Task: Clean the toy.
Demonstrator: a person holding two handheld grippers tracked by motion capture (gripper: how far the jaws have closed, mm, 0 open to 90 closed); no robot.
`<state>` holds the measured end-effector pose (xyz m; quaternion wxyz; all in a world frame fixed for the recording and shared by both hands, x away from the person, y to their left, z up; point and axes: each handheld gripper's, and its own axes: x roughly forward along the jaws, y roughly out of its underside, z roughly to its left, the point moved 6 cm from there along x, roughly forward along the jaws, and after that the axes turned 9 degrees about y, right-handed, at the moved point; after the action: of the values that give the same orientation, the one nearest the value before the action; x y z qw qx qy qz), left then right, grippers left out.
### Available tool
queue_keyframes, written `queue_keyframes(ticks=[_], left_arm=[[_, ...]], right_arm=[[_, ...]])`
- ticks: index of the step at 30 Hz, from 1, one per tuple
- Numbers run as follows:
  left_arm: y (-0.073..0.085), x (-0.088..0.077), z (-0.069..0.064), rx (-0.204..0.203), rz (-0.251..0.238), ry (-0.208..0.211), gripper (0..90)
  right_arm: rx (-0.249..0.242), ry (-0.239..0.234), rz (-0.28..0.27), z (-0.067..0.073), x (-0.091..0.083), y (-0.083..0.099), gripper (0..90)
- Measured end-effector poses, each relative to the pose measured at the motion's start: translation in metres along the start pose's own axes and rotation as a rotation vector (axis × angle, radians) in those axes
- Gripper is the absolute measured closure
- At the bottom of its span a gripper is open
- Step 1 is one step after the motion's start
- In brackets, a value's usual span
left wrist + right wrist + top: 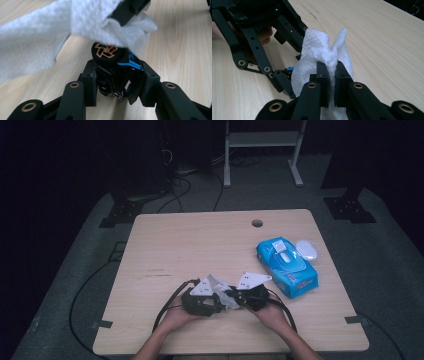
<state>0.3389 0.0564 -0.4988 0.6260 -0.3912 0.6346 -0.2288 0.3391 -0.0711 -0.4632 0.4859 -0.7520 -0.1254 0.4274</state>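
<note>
While the person's forearms come in from the near edge of the table (165,245), the left gripper (119,82) is clamped on a small black toy car (117,72) with blue stripes and a copper-spoked wheel, the jaws pressing on its sides and holding it just above the wood. Beside it, the right gripper (332,75) has its jaws pinched tight on a white wet wipe (322,55), whose bunched cloth drapes over the car and touches its wheel; seen from the left gripper view, the wipe spreads wide above the toy. From above, both grippers meet near the table's front middle, hands close together. Farther back and to the right lies a blue pack of wipes (287,262), with a white oval lid (306,249) just beside its far corner. Near the far edge sits a round cable hole (257,223).
</note>
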Motion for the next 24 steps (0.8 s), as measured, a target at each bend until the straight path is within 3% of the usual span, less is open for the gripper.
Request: queue_keyframes(ticks=[2,5,7,9,14,17,21,24], left_arm=[[0.000,0.000,0.000,0.002,-0.001,0.000,57.5],[0.000,0.000,0.000,0.001,-0.002,0.000,57.5],[0.000,0.000,0.000,0.001,-0.002,0.000,57.4],[0.000,0.001,0.000,-0.004,-0.003,0.002,57.4],[0.000,0.001,0.000,-0.004,-0.003,0.002,57.3],[0.000,0.001,0.000,-0.003,-0.005,0.005,57.4],[0.001,0.001,0.000,-0.006,-0.006,0.004,57.4],[0.000,0.001,0.000,0.000,-0.004,0.005,57.4]], right_arm=[[0.014,0.001,-0.001,-0.005,-0.001,0.002,84.2],[0.043,0.048,0.008,-0.019,-0.004,0.007,84.2],[0.081,0.039,0.006,-0.022,-0.005,0.009,84.2],[0.071,0.040,0.003,-0.018,-0.003,0.006,84.2],[0.068,-0.041,-0.017,0.005,0.006,-0.004,84.1],[0.061,-0.039,-0.017,0.005,0.007,-0.004,84.1],[0.056,0.041,-0.002,-0.012,0.004,0.001,84.2],[0.089,0.052,0.000,-0.019,0.002,0.004,84.2]])
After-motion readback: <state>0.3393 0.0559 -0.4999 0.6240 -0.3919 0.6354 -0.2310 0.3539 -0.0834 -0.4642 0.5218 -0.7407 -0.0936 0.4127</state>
